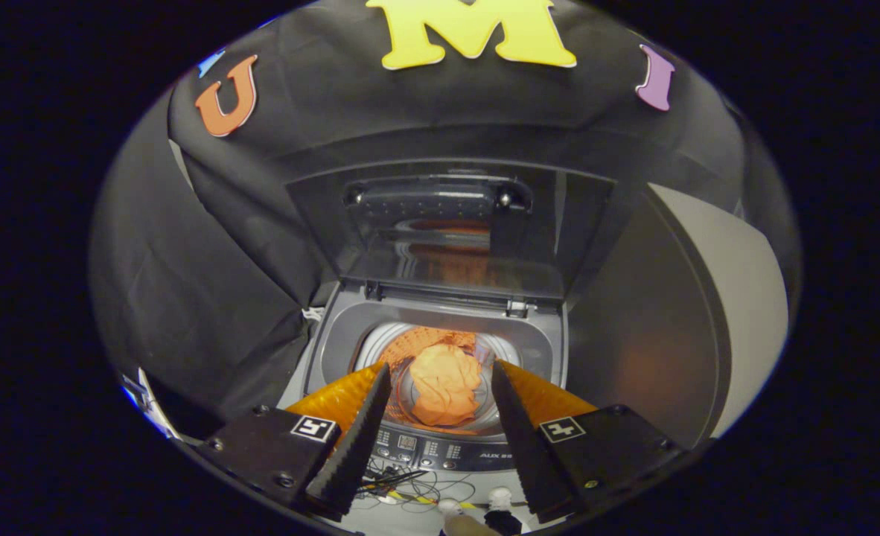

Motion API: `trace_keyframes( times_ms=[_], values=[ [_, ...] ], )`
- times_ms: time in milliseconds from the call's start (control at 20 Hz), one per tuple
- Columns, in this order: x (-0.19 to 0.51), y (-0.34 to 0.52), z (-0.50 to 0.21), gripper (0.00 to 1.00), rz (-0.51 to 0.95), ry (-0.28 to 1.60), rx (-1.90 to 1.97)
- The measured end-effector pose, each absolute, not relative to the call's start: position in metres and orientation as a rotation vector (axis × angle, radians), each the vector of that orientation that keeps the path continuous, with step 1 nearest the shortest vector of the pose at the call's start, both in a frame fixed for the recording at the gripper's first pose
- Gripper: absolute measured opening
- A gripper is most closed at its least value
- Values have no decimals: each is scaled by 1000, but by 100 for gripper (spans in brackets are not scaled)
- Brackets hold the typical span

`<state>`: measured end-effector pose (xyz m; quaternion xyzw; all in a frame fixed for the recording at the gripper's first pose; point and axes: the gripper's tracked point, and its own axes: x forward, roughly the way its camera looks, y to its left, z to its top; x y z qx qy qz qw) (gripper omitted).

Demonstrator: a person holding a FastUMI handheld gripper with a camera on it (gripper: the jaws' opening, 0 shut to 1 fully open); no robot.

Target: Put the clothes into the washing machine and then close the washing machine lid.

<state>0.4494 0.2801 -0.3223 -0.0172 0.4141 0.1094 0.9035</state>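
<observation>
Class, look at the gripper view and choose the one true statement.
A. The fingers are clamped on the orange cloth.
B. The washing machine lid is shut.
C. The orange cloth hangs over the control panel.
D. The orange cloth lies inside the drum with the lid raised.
D: the orange cloth sits down in the drum beyond the open, empty fingers of the gripper, and the lid stands upright behind the opening.

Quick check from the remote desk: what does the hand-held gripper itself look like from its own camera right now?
The hand-held gripper has two long tapered fingers with sawtooth-ridged inner edges, standing apart with nothing between them. Each rides on a black block fixed with screws and carrying a square black-and-white marker.
</observation>
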Motion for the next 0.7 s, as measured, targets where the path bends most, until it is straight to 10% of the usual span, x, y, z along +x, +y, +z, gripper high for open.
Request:
trace_keyframes(
  times_ms=[700],
  values=[
    [419,290,-192,85,176,576,-19]
  ],
)
